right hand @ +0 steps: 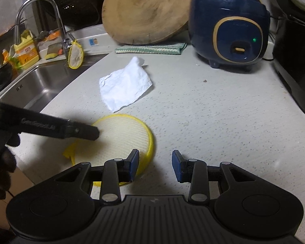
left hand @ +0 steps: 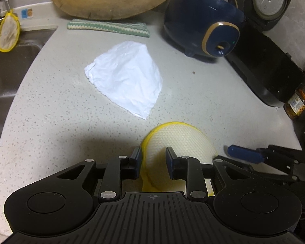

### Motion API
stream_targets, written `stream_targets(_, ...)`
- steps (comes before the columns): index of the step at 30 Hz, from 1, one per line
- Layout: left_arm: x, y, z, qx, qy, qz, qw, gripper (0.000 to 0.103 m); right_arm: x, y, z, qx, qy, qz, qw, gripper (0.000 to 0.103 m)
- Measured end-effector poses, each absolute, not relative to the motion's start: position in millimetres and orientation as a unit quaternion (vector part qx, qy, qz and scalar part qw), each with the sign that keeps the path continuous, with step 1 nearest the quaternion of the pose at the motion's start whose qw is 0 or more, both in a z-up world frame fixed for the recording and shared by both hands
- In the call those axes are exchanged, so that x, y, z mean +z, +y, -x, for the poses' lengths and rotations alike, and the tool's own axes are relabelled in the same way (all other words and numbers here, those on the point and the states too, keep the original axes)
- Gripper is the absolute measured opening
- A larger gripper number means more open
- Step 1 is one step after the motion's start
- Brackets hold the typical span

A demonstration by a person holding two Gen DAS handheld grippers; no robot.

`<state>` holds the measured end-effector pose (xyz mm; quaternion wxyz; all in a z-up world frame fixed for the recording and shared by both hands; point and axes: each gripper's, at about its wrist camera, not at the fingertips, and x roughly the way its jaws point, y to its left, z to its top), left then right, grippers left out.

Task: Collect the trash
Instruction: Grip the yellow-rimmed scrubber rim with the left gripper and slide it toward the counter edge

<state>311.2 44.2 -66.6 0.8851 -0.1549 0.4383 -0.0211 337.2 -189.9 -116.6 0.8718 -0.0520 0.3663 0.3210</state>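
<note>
The left gripper (left hand: 153, 163) is straddling a yellow-rimmed mesh pad (left hand: 181, 142), jaws parted and apparently not pinching it; it risks sliding out. The right gripper (right hand: 155, 165) is gaping empty just beside. Farther ahead, the crumpled white tissue (left hand: 125, 77) is lying on the speckled counter (left hand: 50, 122), so light it could skid away.

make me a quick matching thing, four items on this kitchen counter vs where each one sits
Things:
1. crumpled white paper
2. yellow-rimmed mesh disc
3. blue rice cooker
4. striped cloth

Places:
A. at the foot of the leaning wooden board
B. middle of the counter
C. nearest the grippers
D. back right, green light on

Pairs: 1-B, 2-C, 3-D, 4-A
</note>
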Motion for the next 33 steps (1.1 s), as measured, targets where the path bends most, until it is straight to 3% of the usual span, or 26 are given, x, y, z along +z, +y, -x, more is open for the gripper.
stream_targets(4,-67,49,-312,-0.016,0.440,0.153,0.885,0.034,-116,-195,-339,0.326,0.377,0.028,0.866,0.036)
stream_targets(24,-51,46,-309,-0.122,0.438,0.241,0.858,0.037,-126,-196,-342,0.356,0.370,-0.010,0.858,0.035)
stream_targets(27,-65,50,-308,-0.105,0.457,0.257,0.845,0.031,-126,-197,-343,0.354,0.367,-0.008,0.860,0.036)
stream_targets(29,-72,53,-307,-0.092,0.464,0.260,0.842,0.021,-126,-198,-344,0.354,0.367,-0.009,0.860,0.036)
stream_targets(33,-77,55,-305,-0.078,0.464,0.258,0.844,0.023,-126,-196,-344,0.356,0.365,-0.001,0.860,0.036)
